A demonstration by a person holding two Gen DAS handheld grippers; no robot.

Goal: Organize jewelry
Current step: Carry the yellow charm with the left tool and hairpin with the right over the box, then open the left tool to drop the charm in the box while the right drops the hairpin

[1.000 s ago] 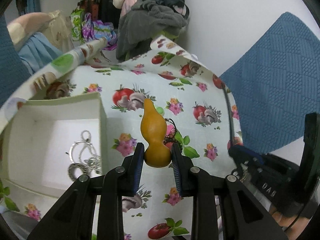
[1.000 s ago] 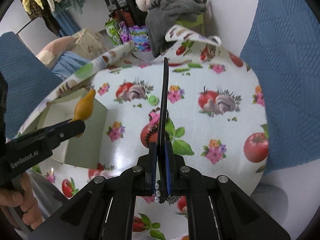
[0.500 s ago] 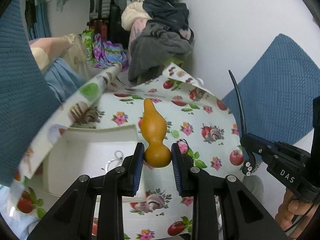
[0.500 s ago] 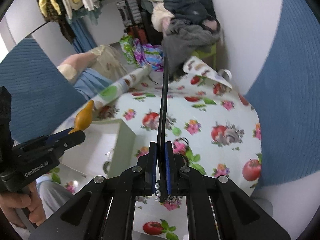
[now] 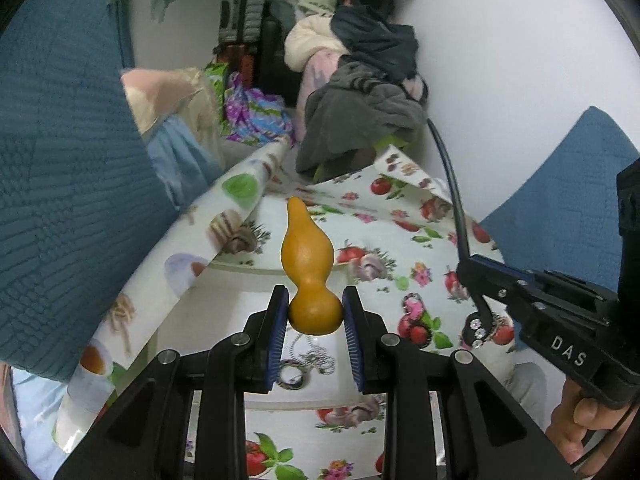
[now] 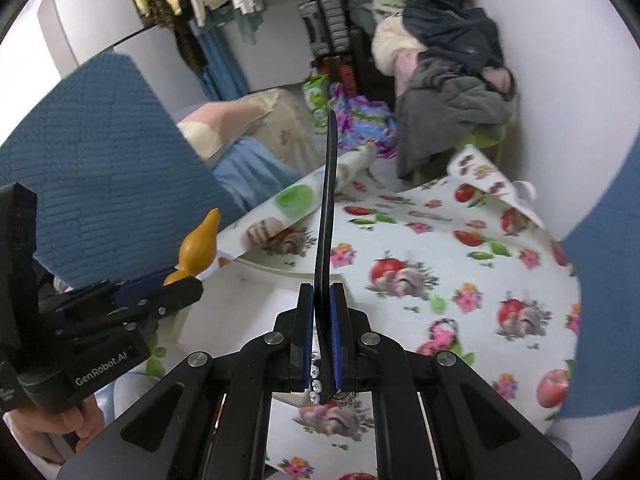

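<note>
My left gripper (image 5: 316, 316) is shut on an orange gourd-shaped pendant (image 5: 308, 256) and holds it above a white box (image 5: 240, 308). A silver chain necklace (image 5: 308, 360) lies inside the box. My right gripper (image 6: 322, 332) is shut on a thin black headband (image 6: 326, 216) with rhinestones at its end; it also shows in the left wrist view (image 5: 452, 200), to the right of the box. The gourd pendant shows at the left of the right wrist view (image 6: 198, 246).
The table wears a cloth printed with tomatoes and flowers (image 5: 400, 216). Blue cushions (image 5: 60, 160) stand left and right (image 6: 600, 280). A pile of clothes (image 5: 360, 92) lies behind the table. A person's hand (image 6: 40, 432) holds the left gripper.
Both grippers have risen and moved left over the white box, each still holding its item. The view now takes in more of the room.
</note>
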